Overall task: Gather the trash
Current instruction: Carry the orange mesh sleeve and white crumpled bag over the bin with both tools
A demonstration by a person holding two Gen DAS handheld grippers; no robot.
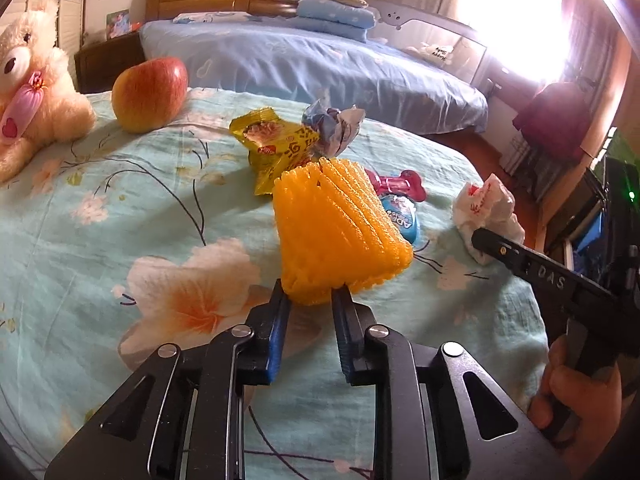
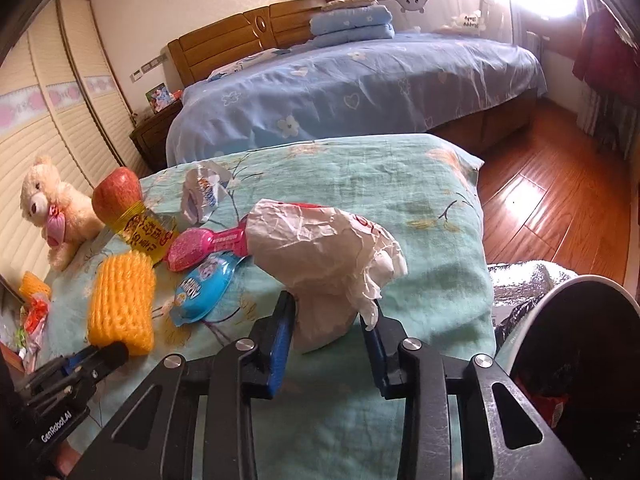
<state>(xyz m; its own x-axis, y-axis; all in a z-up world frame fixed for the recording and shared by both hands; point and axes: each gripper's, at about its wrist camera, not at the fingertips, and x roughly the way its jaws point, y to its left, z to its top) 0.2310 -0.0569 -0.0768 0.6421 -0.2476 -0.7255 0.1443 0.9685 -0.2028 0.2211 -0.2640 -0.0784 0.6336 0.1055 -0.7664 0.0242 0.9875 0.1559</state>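
My left gripper [image 1: 309, 300] is shut on the near end of an orange foam fruit net [image 1: 340, 232], which sticks up off the floral bedspread [image 1: 120, 208]. The right gripper [image 2: 328, 316] is shut on a crumpled white paper wad [image 2: 320, 256] with red print. In the right wrist view the net [image 2: 122, 300] shows at the left. More litter lies behind: a yellow snack wrapper [image 1: 276, 148], a crumpled blue-silver wrapper [image 1: 332, 124], a blue foil lid [image 2: 204, 288] and a pink glittery wrapper [image 2: 208, 242].
A red apple [image 1: 150, 94] and a cream teddy bear [image 1: 32, 92] sit at the far left of the bedspread. A black-lined bin with a white rim [image 2: 592, 280] stands low at the right, beside the bed's edge. A blue bed [image 2: 360, 92] and wooden floor [image 2: 540, 208] lie beyond.
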